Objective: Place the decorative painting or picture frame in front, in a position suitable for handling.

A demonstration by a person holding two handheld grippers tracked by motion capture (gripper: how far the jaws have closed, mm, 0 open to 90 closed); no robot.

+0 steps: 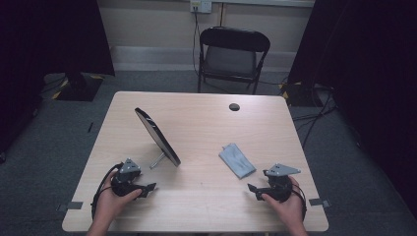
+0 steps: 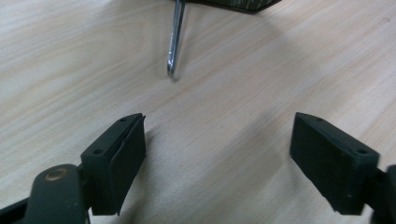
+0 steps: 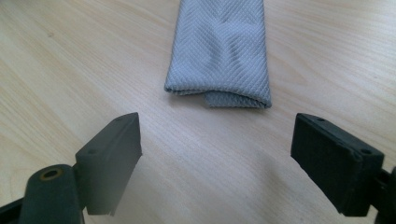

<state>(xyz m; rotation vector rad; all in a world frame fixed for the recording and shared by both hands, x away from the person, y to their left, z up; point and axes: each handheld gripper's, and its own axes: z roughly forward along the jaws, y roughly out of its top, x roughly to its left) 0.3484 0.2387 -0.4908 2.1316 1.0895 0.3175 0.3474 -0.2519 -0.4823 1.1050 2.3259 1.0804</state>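
Left gripper point(image 1: 147, 188): I held its jaws spread, empty, mirror point(image 1: 157, 136) at 12 o'clock.
Right gripper point(image 1: 253, 189): jaws spread, empty, folded cloth point(image 3: 222, 53) at 12 o'clock.

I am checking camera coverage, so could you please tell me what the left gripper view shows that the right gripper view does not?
The left gripper view alone shows the chrome wire stand of the round mirror, its foot resting on the table, and a sliver of the mirror's dark lower edge. The right gripper view alone shows the folded grey cloth, lying flat just ahead of its jaws. Both share the light wooden table and an open hand-held gripper, left and right, with nothing between the black jaws.
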